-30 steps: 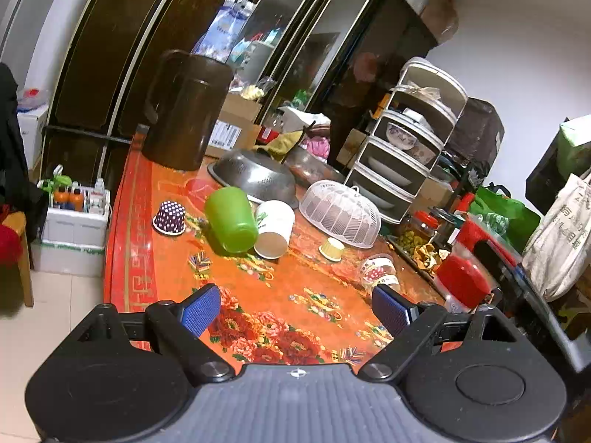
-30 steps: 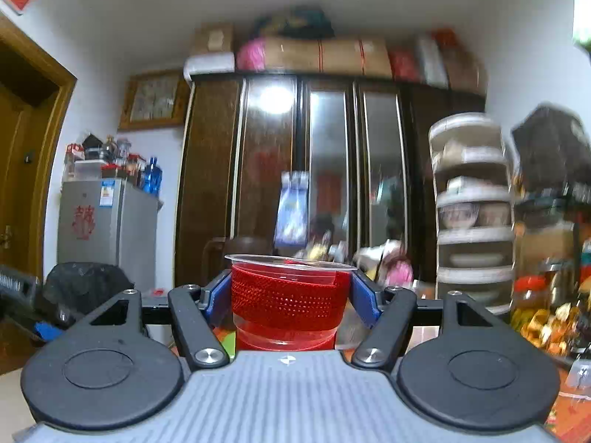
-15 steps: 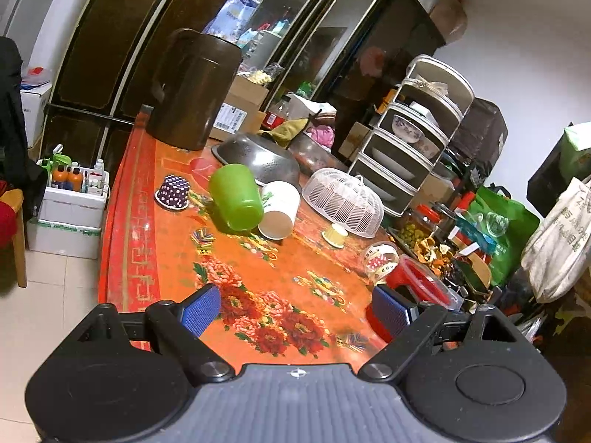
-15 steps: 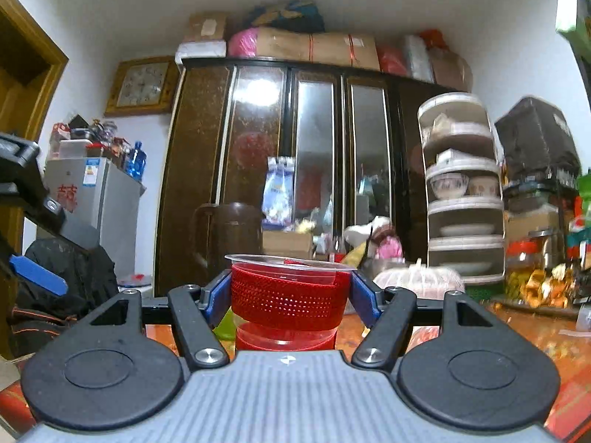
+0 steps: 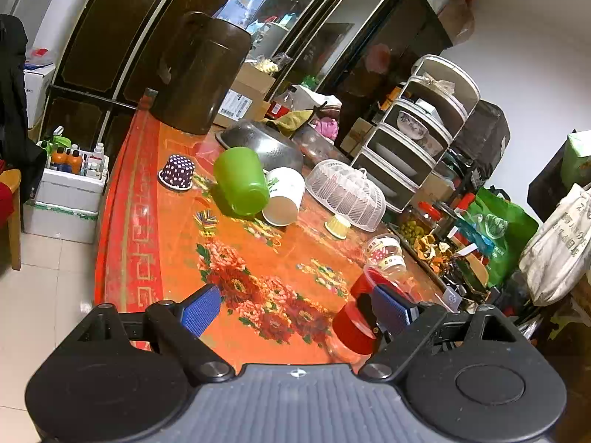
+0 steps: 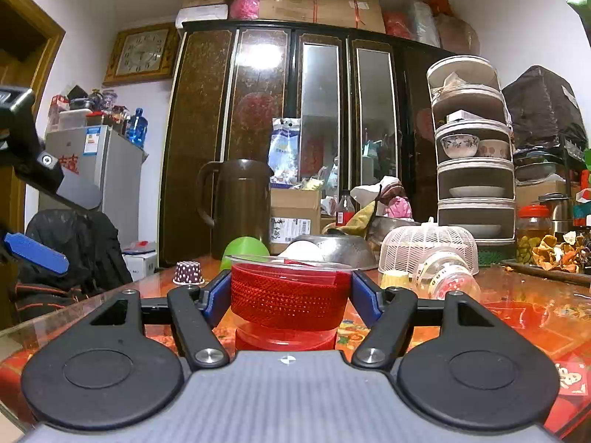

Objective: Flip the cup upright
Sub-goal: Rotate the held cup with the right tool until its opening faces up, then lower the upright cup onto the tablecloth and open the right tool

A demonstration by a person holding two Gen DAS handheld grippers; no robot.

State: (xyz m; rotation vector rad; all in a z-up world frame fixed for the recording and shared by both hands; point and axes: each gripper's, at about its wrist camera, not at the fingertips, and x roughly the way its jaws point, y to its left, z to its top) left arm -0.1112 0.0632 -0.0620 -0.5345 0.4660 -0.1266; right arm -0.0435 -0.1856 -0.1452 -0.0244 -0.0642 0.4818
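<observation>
A clear plastic cup with a red mesh sleeve (image 6: 290,299) stands upright, rim up, between the blue pads of my right gripper (image 6: 291,297), which is shut on it just above or on the table. The same cup (image 5: 356,323) shows at the lower right of the left wrist view, beside my left gripper's right finger. My left gripper (image 5: 295,308) is open and empty above the front of the red flowered table (image 5: 258,258). The left gripper also shows at the far left of the right wrist view (image 6: 35,253).
On the table lie a green cup (image 5: 242,181) and a white paper cup (image 5: 282,195) on their sides, a dotted purple cup (image 5: 177,171) upside down, a small yellow cup (image 5: 338,225), a clear patterned cup (image 5: 384,253), a white mesh cover (image 5: 345,193), a steel bowl (image 5: 262,146) and a brown jug (image 5: 199,74).
My right gripper has come down with the red cup from mid-air to table level. The cup has come into the left wrist view at the lower right. My left gripper has stayed open.
</observation>
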